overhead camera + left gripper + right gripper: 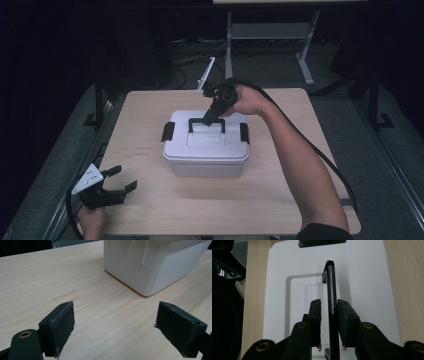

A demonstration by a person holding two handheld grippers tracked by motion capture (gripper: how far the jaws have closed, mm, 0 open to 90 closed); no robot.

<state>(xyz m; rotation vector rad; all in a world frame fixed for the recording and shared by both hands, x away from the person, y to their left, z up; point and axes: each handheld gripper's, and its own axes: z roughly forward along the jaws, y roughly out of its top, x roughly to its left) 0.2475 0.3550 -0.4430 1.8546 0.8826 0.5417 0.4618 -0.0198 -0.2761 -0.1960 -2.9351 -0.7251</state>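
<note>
left gripper (pixel 118 181) idle near table (pixel 150 210) edge, jaws wide, empty | white box (pixel 206 145) mid-table | right gripper (pixel 329 315) straddling raised handle (pixel 330 290), slightly apart, barely touching | risk: handle slipping out if lifted unclamped

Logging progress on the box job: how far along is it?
Done: the white box sits on the table, lid on, handle raised upright. In hand: the right tool straddles the handle, a gap showing on one side. Left: the left tool waits open, apart from the box; both side latches look shut.
</note>
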